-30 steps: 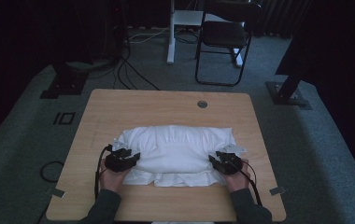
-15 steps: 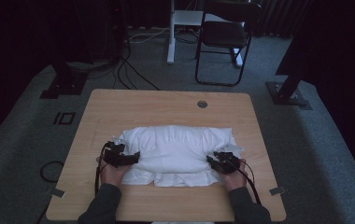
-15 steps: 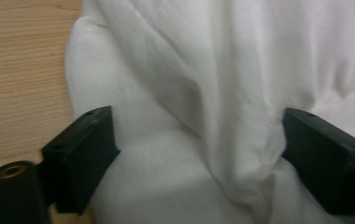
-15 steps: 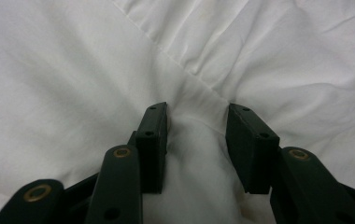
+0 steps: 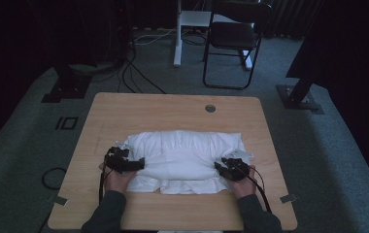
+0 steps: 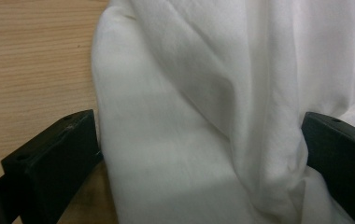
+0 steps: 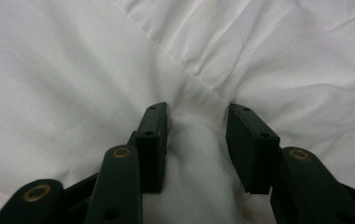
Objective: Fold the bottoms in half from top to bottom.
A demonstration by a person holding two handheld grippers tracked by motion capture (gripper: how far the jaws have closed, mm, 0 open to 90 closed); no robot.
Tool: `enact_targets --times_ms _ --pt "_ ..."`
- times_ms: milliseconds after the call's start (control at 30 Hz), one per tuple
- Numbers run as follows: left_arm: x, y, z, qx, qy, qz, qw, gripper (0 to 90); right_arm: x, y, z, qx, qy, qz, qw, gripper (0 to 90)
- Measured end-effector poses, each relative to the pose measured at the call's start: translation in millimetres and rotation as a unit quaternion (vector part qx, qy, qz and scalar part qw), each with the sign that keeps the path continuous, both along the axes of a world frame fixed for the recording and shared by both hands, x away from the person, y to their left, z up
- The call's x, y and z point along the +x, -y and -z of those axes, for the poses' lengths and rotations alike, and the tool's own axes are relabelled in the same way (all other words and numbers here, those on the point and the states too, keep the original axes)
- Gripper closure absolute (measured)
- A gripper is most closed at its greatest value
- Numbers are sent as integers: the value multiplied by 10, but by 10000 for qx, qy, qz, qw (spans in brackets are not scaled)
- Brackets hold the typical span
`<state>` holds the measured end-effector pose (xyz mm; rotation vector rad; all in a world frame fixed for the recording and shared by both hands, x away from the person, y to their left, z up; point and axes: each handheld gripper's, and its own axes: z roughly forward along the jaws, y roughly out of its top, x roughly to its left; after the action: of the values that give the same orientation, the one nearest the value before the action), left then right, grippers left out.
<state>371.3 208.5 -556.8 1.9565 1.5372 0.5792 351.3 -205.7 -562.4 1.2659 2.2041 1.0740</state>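
White pillow (image 5: pixel 185 155) in its loose case lies across the middle of the wooden table (image 5: pixel 124 109), a gripper at each end. The left gripper (image 6: pixel 199 154) stands wide open around a fold, while the right gripper (image 7: pixel 196 140) is half-closed, pinching bunched cloth. Next, likely, the left jaws must close before any lift.

White pillow (image 5: pixel 185 155), black grippers w/ brass screws, light wood-grain table (image 5: pixel 173 104), grey carpet.

Forearms: cut off by the high view's bottom edge.
Pillow (image 6: pixel 203 116): edges run beyond the left gripper view.
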Motion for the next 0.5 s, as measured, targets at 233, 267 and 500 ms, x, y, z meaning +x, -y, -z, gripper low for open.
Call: enact_targets --times_ms 233,267,500 --pt "-17 -5 -14 -67 8 37 10000 35 3 9 7 50 3 -16 10000 580" --pt "-23 -2 -17 -60 1 46 10000 51 2 9 8 54 7 -14 10000 579" --pt "-57 8 4 -70 122 -24 9999 55 -4 12 13 67 30 -21 10000 578"
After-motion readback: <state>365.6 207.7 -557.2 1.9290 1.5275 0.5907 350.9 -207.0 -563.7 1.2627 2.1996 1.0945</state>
